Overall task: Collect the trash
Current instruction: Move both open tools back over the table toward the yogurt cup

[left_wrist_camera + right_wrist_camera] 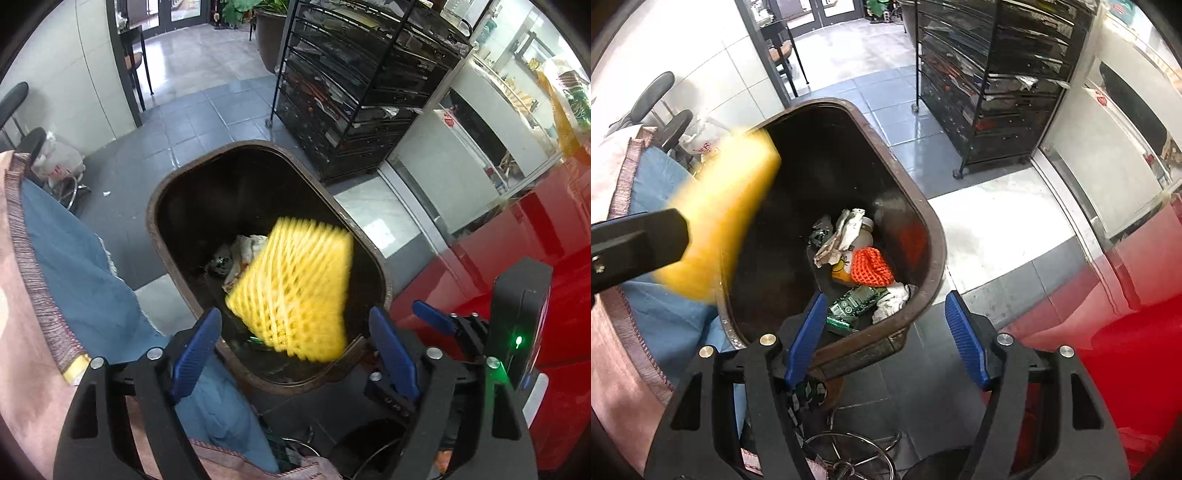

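A yellow foam fruit net (295, 288) is blurred in mid-air over the open dark brown trash bin (177, 184), free of my fingers. My left gripper (295, 343) is open above the bin's near rim. In the right wrist view the net (720, 214) shows at the bin's left rim (923, 206), beside part of the left gripper's black body (635, 243). My right gripper (886, 332) is open and empty over the bin's near edge. Inside lie crumpled paper (846, 232), an orange net (871, 267), a green wrapper (853, 301) and a jar (862, 236).
A black wire rack (362, 92) stands behind the bin on grey tiles. A red surface (517, 258) is at the right. Pink and blue cloth (74, 277) hangs at the left. A wire stool frame (849, 454) sits below. A white bag (59, 162) lies on the floor.
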Motion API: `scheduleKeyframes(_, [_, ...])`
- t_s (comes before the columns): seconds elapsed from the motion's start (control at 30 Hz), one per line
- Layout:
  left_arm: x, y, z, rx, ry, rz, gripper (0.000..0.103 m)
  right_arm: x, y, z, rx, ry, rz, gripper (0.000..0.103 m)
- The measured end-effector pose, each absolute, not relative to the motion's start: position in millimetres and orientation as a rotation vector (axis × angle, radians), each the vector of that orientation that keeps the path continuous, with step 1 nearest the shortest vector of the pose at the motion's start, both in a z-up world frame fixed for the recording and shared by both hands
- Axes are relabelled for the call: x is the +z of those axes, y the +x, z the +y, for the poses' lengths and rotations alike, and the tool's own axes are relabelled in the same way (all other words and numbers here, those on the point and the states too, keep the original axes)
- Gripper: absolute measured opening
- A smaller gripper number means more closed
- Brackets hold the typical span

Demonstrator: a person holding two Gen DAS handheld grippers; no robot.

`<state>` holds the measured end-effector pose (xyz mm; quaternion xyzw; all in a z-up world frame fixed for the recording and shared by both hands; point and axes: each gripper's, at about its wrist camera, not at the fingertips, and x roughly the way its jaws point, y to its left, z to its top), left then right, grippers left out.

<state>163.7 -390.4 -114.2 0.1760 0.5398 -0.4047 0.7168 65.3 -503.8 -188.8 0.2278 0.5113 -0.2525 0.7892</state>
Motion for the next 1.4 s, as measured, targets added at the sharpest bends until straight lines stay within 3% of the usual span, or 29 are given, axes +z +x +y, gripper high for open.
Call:
scheduleKeyframes(0.3, [-68.6, 154.8, -345.1, -0.894, 0.318, 1.048, 0.088, -161.6, 68.0, -499.5, -0.544, 0.469, 1.037, 0.068])
scheduleKeyframes(0.47, [-35.2, 148.3, -289.4, -0.824, 0.273, 0.909, 0.094, -128.5, 91.8, -464.9, -0.412, 0.423, 0.979, 0.071])
scheduleKeyframes(0.73, [-14.6, 168.0, -186.7, -0.573, 0.197, 0.812, 0.095, -75.9, 143.3, -379.8, -0.142, 0.296, 0.92, 0.073])
scheduleKeyframes(1.4, [0.1, 198.8, 38.8, -0.006, 0.05, 0.781, 0.096, -0.4, 233.3, -161.9, 0.369, -0.04, 0.878, 0.074])
